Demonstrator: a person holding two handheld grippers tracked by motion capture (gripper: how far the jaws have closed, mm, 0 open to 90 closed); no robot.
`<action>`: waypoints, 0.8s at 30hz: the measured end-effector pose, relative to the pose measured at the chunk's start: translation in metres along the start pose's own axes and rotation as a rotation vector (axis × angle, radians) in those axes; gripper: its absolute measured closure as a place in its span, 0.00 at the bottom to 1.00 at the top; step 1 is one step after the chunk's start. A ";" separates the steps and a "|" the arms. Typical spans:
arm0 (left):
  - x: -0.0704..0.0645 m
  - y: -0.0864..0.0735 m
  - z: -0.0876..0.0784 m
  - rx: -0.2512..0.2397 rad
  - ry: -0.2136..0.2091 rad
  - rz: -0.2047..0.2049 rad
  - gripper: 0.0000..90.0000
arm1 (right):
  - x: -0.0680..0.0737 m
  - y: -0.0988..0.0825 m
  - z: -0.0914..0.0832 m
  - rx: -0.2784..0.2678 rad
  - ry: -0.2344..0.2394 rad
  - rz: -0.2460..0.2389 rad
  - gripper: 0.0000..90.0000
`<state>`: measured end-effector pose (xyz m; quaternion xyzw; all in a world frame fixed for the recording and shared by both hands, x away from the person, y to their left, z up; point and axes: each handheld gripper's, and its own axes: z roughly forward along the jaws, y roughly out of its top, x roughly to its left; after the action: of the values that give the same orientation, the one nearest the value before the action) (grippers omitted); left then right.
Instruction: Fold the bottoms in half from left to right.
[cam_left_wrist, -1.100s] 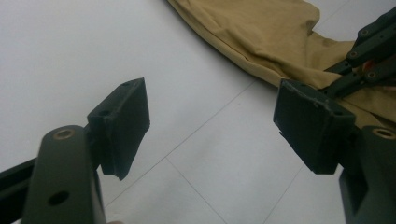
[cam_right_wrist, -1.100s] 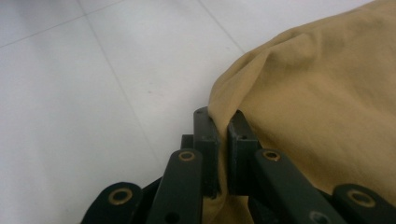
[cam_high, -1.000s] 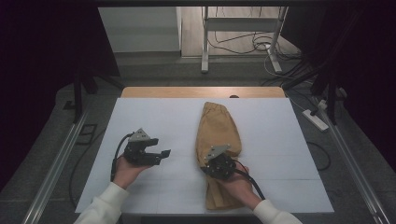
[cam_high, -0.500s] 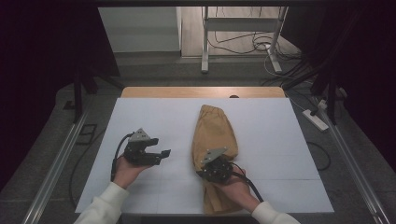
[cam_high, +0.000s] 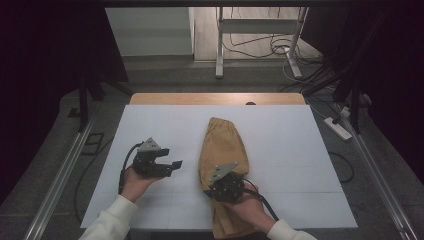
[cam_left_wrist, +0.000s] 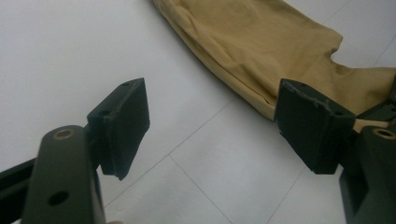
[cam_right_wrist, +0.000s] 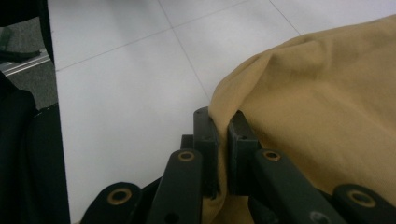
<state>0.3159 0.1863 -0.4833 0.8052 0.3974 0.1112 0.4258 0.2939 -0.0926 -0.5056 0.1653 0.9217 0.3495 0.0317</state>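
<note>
Right hand-held gripper (cam_high: 218, 191) had its jaws pinched on a fold at the left edge of the mustard-yellow garment (cam_high: 222, 150), the cloth squeezed between the two black pads in the right gripper view (cam_right_wrist: 219, 140). Over the last second it had drawn back toward the person, and the fabric's near part had bunched and narrowed with it, while the far end stayed on the table (cam_high: 300, 150). That suggested a fold or a drag toward the near edge was under way, with the grip holding. The left hand-held gripper (cam_high: 175, 164) had not moved; it hovered just left of the garment with its jaws spread wide and nothing between them, pointed at the cloth's edge in the left gripper view (cam_left_wrist: 261, 100).

The garment lay lengthwise on the table's middle, its near end hanging past the table's front edge. It looked like soft, matte knit cotton, wrinkled, with a stitched hem along one side. The table cover was smooth, white and faintly gridded.
</note>
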 end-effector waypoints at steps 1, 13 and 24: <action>0.000 0.000 0.000 0.000 0.000 0.000 0.29 | 0.000 0.000 0.001 -0.004 -0.001 0.001 0.94; 0.002 -0.001 0.000 0.001 -0.001 -0.004 0.29 | -0.003 0.002 -0.018 -0.136 -0.064 -0.003 0.53; 0.005 -0.005 0.001 -0.001 -0.004 -0.020 0.29 | -0.038 -0.002 -0.046 -0.212 -0.139 0.060 0.43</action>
<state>0.3167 0.1910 -0.4881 0.8012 0.4046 0.1057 0.4280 0.3216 -0.1359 -0.4740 0.2124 0.8697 0.4336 0.1021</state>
